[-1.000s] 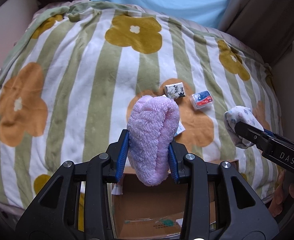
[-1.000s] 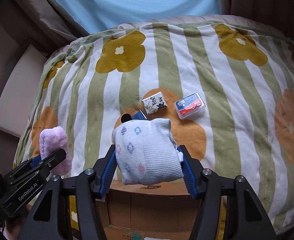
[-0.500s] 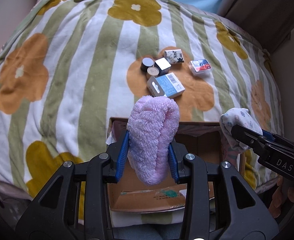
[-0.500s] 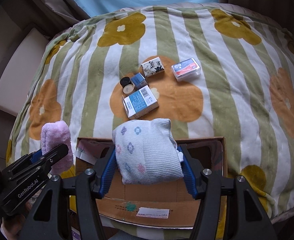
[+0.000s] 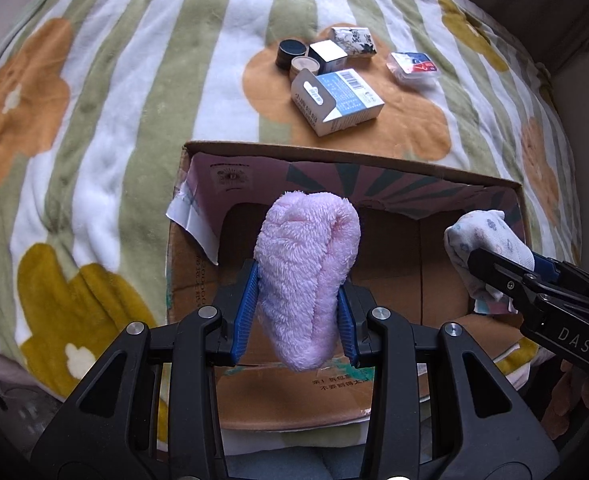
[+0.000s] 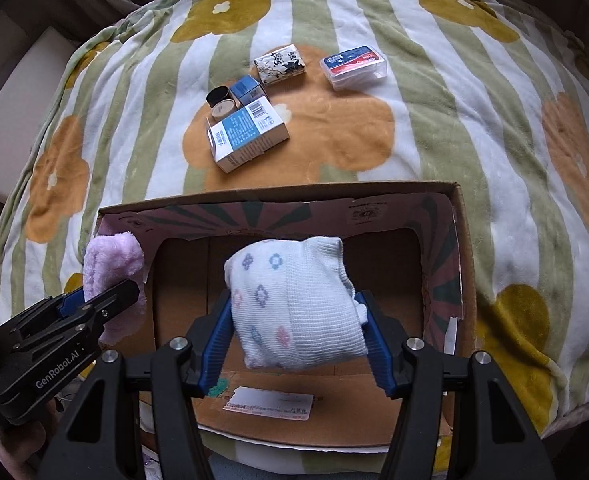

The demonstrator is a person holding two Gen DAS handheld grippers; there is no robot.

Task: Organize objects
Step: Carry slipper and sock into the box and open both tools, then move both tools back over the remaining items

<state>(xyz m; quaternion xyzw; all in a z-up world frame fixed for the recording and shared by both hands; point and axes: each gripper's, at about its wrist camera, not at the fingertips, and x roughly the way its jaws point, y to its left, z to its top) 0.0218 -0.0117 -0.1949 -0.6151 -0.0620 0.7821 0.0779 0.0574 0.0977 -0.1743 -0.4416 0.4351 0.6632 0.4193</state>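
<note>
My left claw is clenched around the soft pink sock roll at mid-length, my right claw around the white one; both look light and squashy above the box.

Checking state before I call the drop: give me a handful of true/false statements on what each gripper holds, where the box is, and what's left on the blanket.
1. The left gripper is shut on the pink fluffy sock. True.
2. The right gripper is empty. False: it is clamped on the white patterned sock.
3. Both socks hang above the open cardboard box. True.
4. The box already has several items lying in it. False: only bare cardboard floor shows inside.
5. The blue and white carton lies on the blanket, outside the box. True.
6. The clear plastic case sits inside the box. False: it rests on the blanket beyond the box.
</note>
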